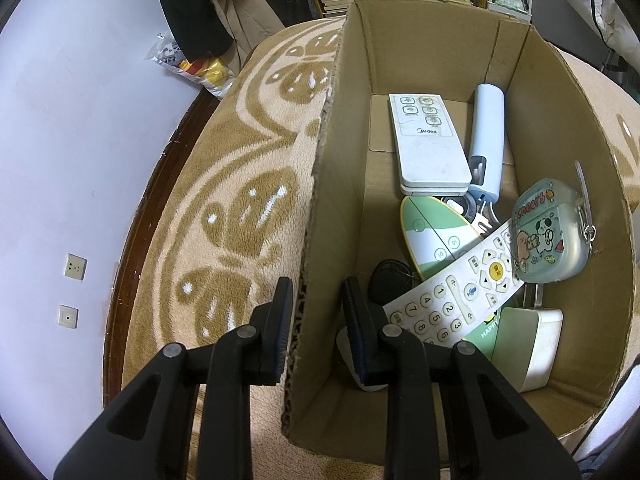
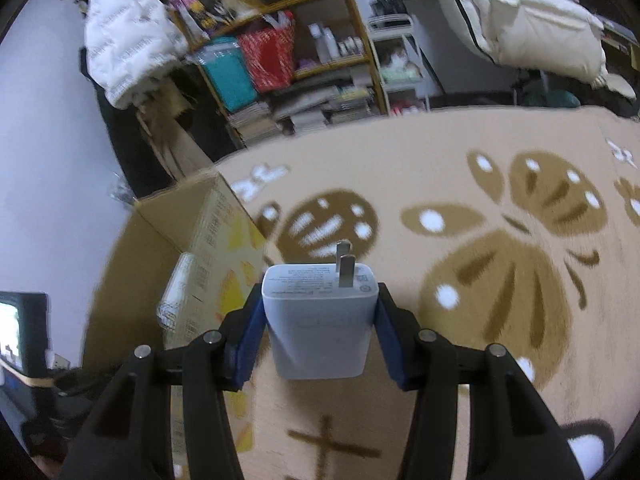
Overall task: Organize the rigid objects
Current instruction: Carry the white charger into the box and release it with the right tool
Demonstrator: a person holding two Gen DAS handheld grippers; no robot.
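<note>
Right claw is pinching a white charger between its blue pads, prongs pointing away, above the patterned blanket with plenty of free room around it. Left claw is clamping nearly shut on the near wall of the cardboard box, one finger inside, one outside. That box is already crowded with remotes and a small case, so the charger risks landing on the pile and sliding. Its smooth sides could slip in a tilted grip, and the box rim could catch the prongs on the way in.
</note>
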